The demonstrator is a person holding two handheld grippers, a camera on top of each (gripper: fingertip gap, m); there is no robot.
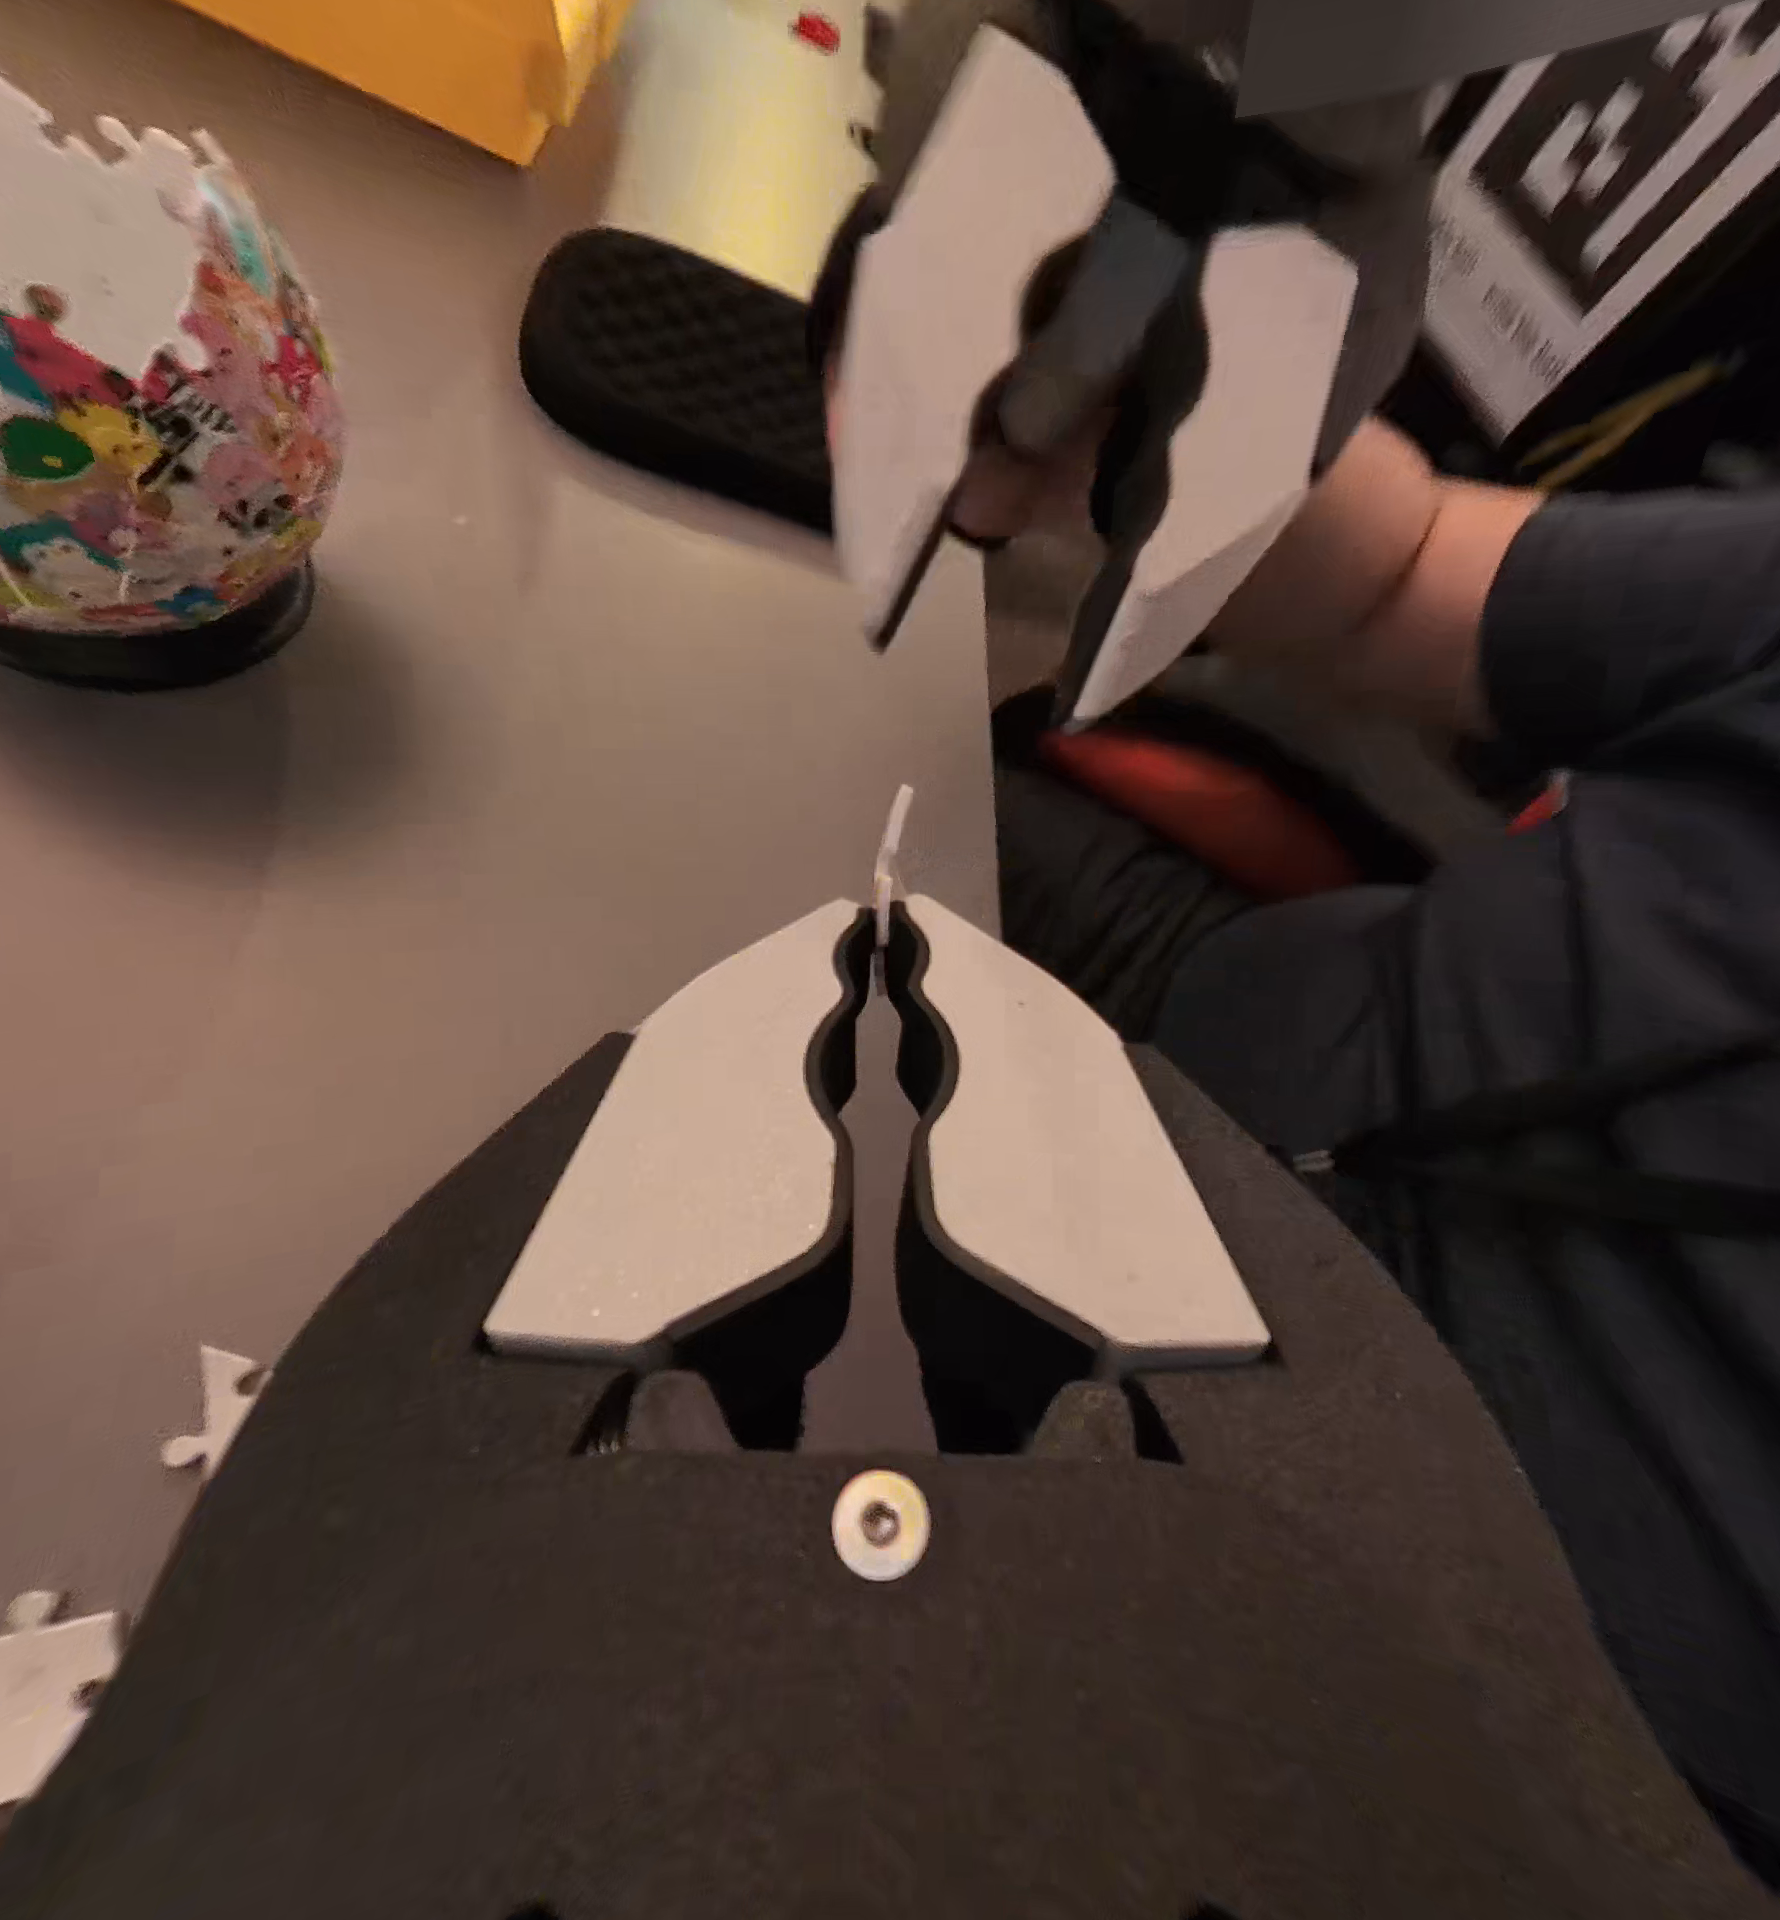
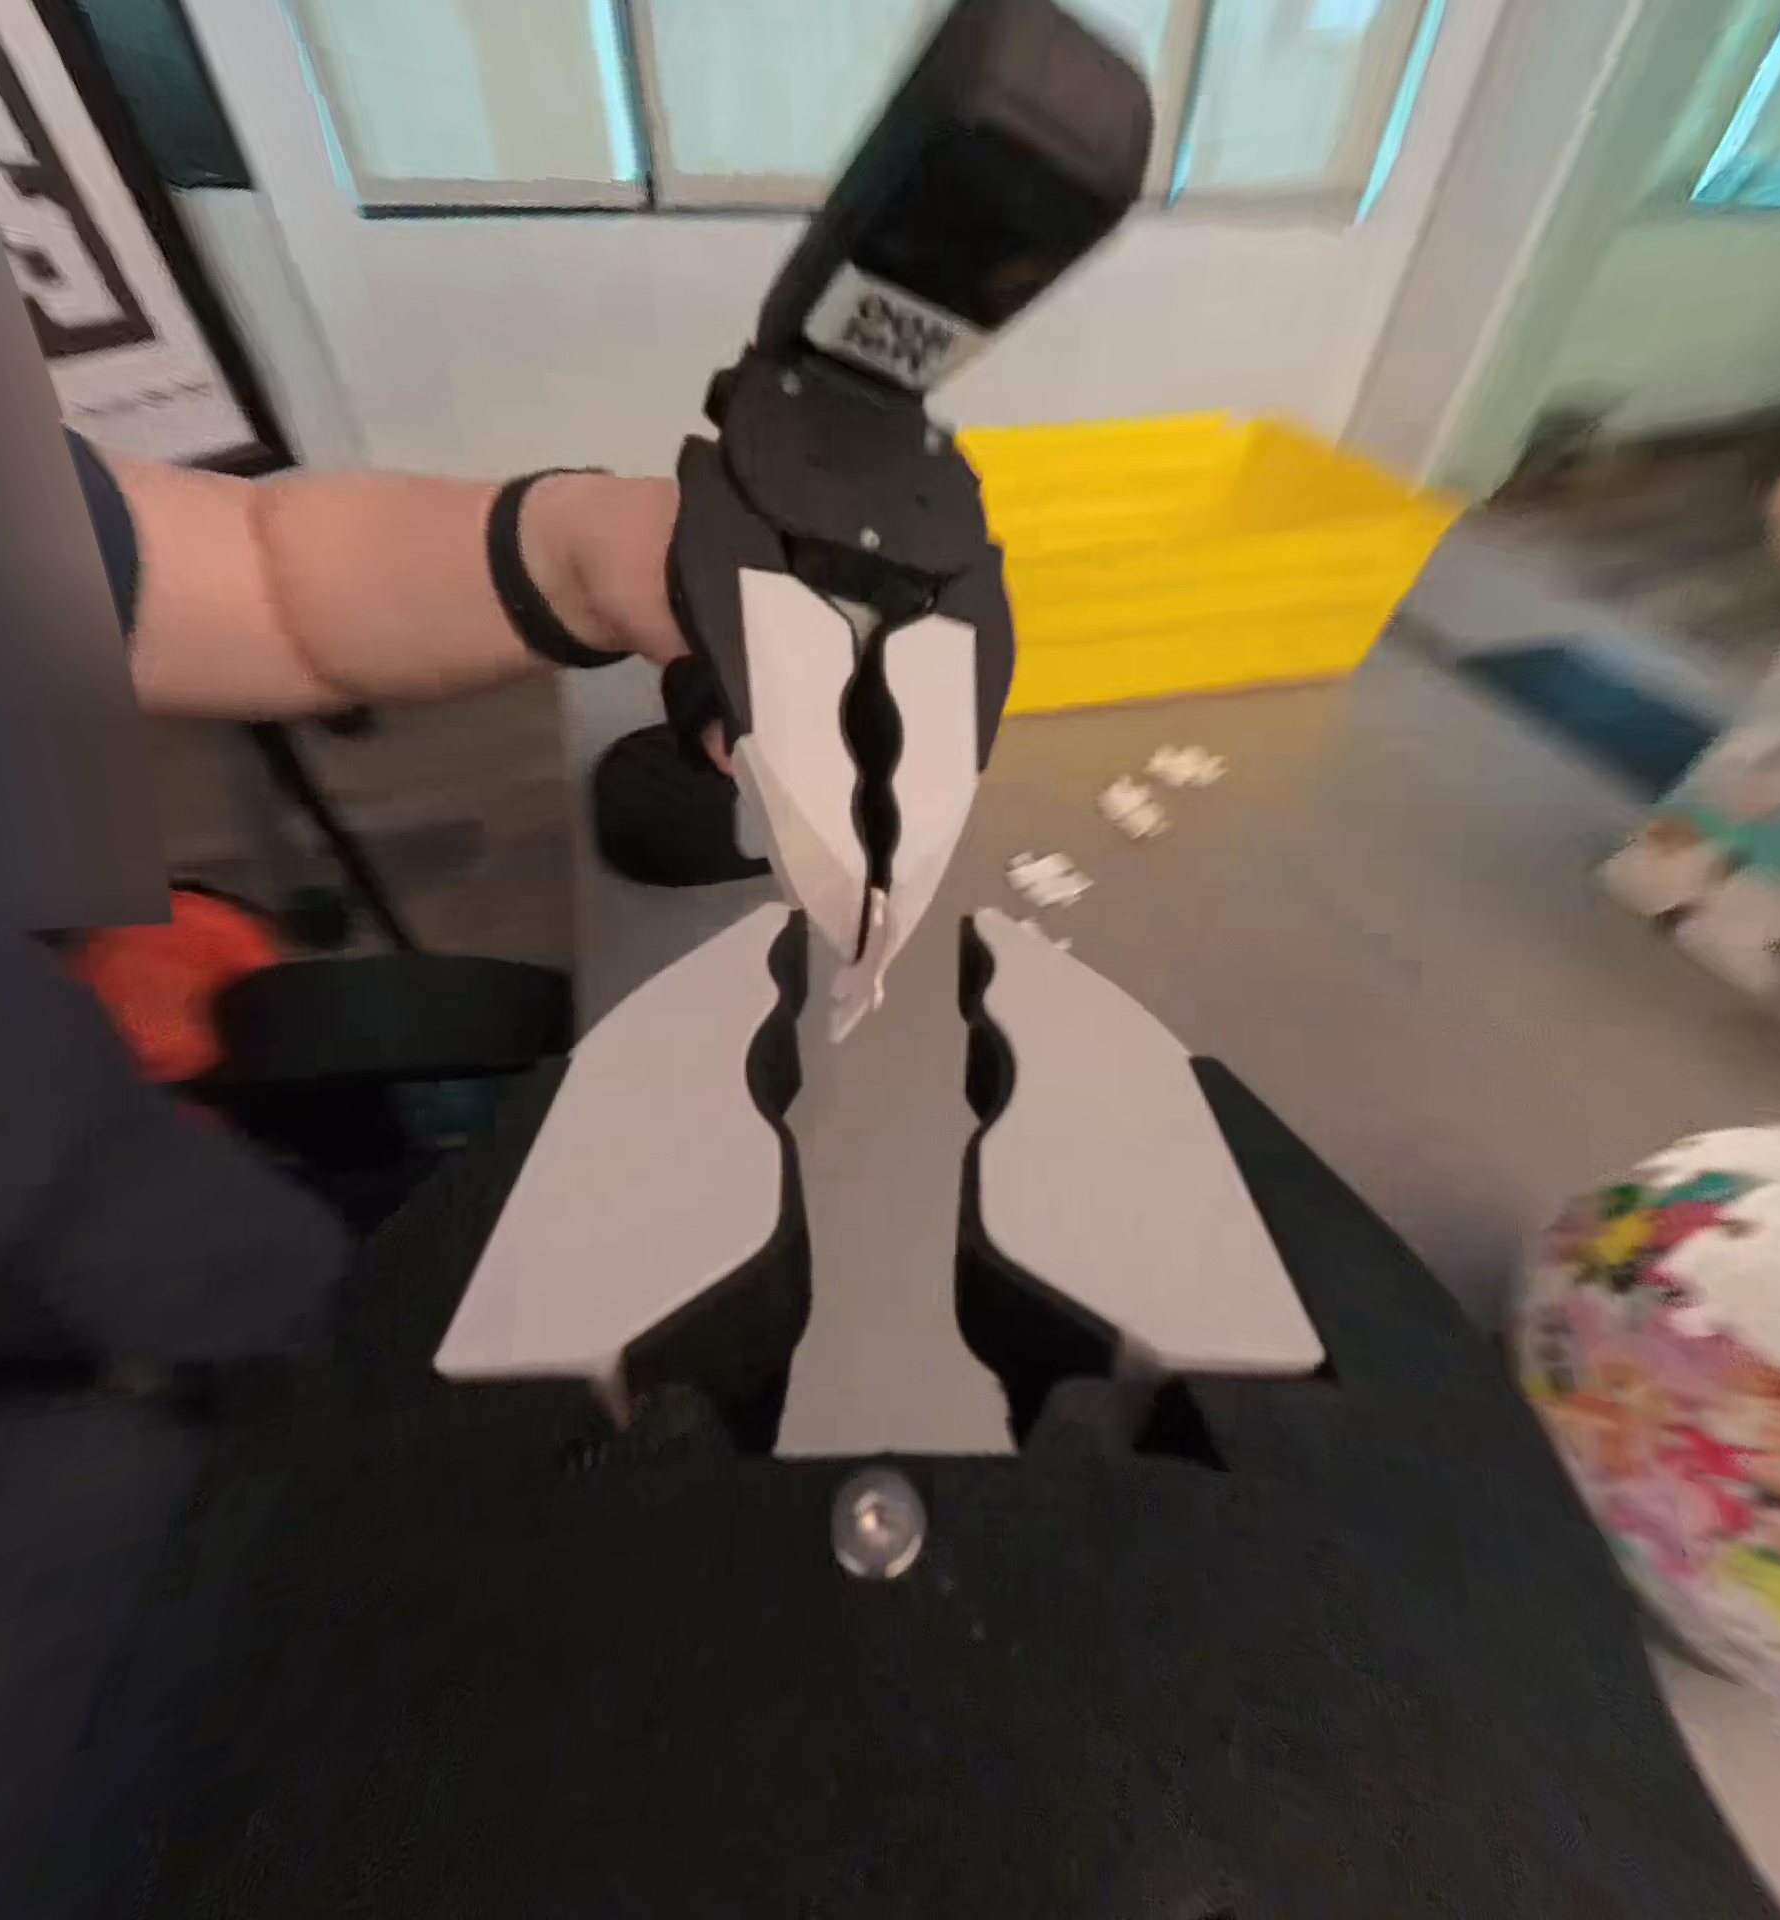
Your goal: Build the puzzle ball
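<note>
White puzzle piece (image 1: 891,883) pinched in the left gripper (image 1: 888,914); right gripper (image 2: 875,935) fingers apart; puzzle ball (image 1: 117,416) at ten o'clock.

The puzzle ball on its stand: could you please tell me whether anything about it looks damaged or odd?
Not damaged, just unfinished: the puzzle ball has a jagged open top showing its white inside. It sits upright on its black stand. The left tool pinches a white piece.

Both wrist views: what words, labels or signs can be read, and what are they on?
On the white label above the left gripper: blurred, unreadable.
On the board: a black-and-white square marker; the print beside it is blurred.
On the puzzle ball: small lettering, too blurred to read.
</note>
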